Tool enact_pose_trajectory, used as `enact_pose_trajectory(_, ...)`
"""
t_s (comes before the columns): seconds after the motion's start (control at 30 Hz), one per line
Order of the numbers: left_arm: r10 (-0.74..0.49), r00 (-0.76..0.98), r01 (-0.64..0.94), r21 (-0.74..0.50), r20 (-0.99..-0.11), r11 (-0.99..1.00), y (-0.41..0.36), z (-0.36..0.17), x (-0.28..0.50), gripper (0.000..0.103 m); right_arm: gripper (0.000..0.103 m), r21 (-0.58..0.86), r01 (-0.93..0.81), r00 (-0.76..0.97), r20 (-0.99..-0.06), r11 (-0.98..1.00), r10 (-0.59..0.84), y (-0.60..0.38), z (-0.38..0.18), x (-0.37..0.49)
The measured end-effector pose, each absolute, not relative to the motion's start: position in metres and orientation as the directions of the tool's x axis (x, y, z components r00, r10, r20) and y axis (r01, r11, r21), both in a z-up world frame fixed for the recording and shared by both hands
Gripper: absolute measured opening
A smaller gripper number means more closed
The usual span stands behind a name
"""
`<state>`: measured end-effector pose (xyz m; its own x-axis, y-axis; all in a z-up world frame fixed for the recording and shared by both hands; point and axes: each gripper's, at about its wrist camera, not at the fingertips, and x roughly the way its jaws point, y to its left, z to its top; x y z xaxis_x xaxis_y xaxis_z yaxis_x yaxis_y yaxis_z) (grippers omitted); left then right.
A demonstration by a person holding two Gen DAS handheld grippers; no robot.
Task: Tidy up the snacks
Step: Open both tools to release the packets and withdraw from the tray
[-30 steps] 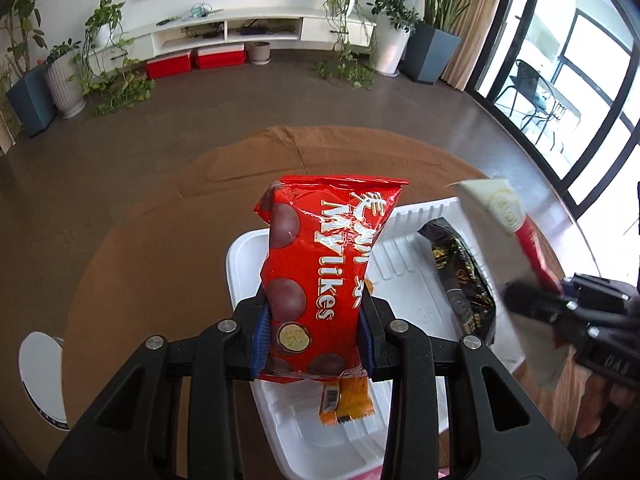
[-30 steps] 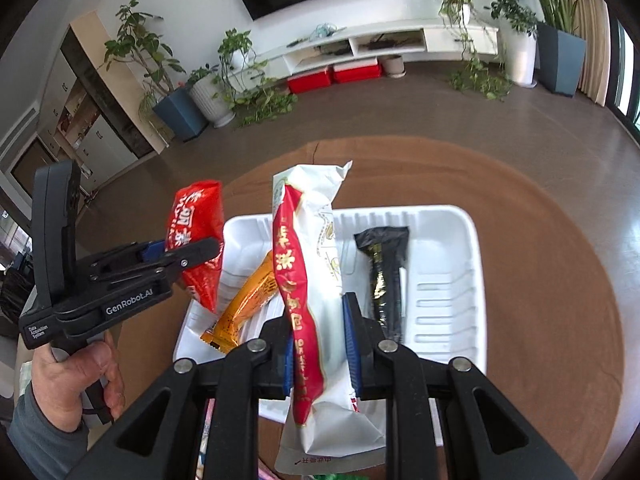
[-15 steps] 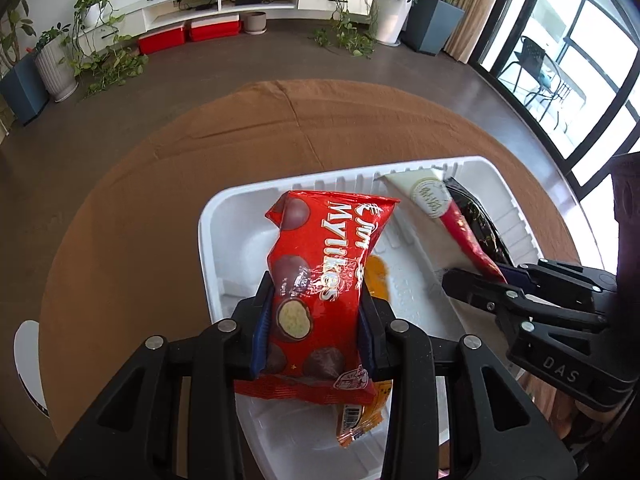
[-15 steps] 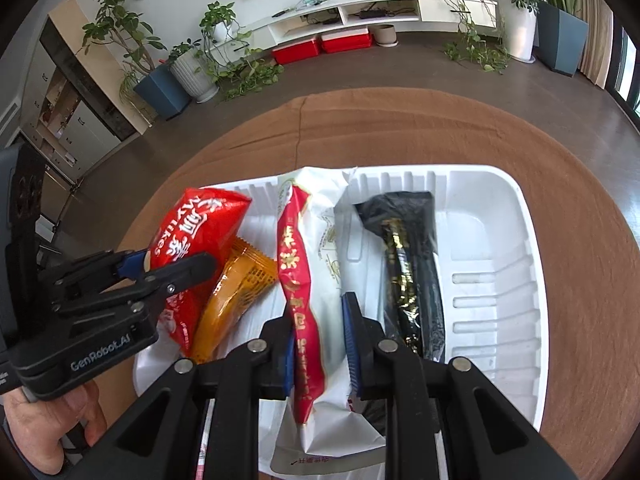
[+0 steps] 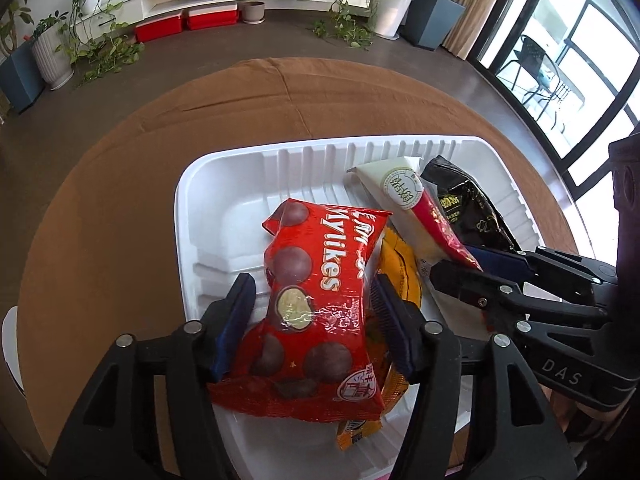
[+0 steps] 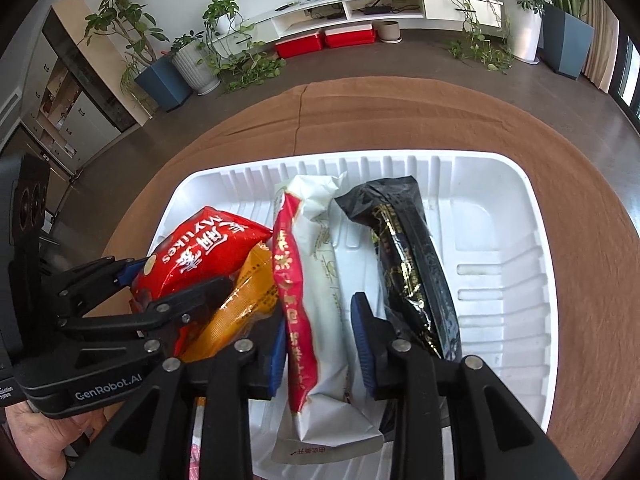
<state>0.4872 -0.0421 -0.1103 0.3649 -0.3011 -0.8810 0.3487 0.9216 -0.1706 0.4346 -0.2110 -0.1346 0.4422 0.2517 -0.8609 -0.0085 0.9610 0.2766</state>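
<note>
Left gripper (image 5: 312, 320): nearest item in the left wrist view. Jaws spread apart, pads clear of the red bag (image 5: 316, 320) on both flanks; nothing gripped. The red bag lies between the jaws, long axis running 6 to 12 o'clock from the gripper, resting in the tray's left half and partly over the orange packet (image 5: 400, 276), whose tail pokes out at 5 o'clock.

Right gripper (image 6: 320, 348): nearest item in the right wrist view. Jaws parted, a gap showing on each side of the white packet (image 6: 324, 320); no hold. The white packet, with its red stripe, lies straight ahead, long axis 6 to 12 o'clock, near end overhanging the tray's near rim.

Black packet (image 6: 408, 272): just beside the white packet at 1 o'clock from the right gripper, parallel to it, flat in the tray.

Tray (image 6: 520, 280): white, ribbed, holds all four snacks in rough side-by-side rows; its right section at 2 o'clock from the right gripper is bare.

Tabletop (image 6: 400, 120): round, brown, beyond the tray toward 12 o'clock.

Judgement: both packets look set down and released. Each gripper's exit path is back along the packet's own axis toward 6 o'clock; sideways motion risks dragging a neighbour.
</note>
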Motion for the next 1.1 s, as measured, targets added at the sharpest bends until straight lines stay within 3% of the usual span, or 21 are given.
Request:
enact_pose_trajectory(0.13,-0.303,0.380,0.352,-0.167,-0.874,0.921,-0.040,-0.106,0.485,0.066,0.041,0.267,-0.013,0.455,-0.857,0.964,0.243,-0.212,-0.130,0.431)
enact_pose_trajectory(0.23,-0.310,0.395,0.348,-0.172,-0.865,0.922,-0.035,-0.097,0.479,0.072,0.051,0.266,-0.017,0.486,-0.840,0.964,0.240,-0.213,-0.118,0.427)
enact_pose_trajectory(0.3,-0.312,0.407,0.348,-0.171,-0.859,0.922,-0.034,-0.090,0.474,0.076,0.066,0.262,-0.030,0.519,-0.821,0.964,0.239,-0.215,-0.106,0.421)
enact_pose_trajectory(0.4,-0.310,0.441,0.355,-0.154,-0.842,0.922,-0.029,-0.073,0.462,0.084,0.076,0.263,-0.046,0.560,-0.792,0.964,0.243,-0.221,-0.086,0.411)
enact_pose_trajectory(0.53,-0.321,0.495,0.341,-0.160,-0.807,0.926,-0.016,-0.047,0.433,0.103,0.089,0.295,-0.048,0.631,-0.732,0.954,0.257,-0.240,-0.056,0.385)
enact_pose_trajectory(0.6,-0.337,0.515,0.349,-0.167,-0.788,0.922,-0.009,-0.036,0.412,0.103,0.095,0.325,-0.045,0.669,-0.692,0.945,0.270,-0.252,-0.042,0.362)
enact_pose_trajectory(0.9,-0.363,0.597,0.396,-0.131,-0.715,0.909,0.005,-0.020,0.285,0.103,0.097,0.383,-0.039,0.715,-0.634,0.923,0.293,-0.268,-0.032,0.250)
enact_pose_trajectory(1.1,-0.371,0.578,0.388,-0.156,-0.726,0.908,0.008,-0.044,0.219,0.103,0.098,0.362,-0.018,0.690,-0.670,0.932,0.273,-0.249,-0.061,0.186)
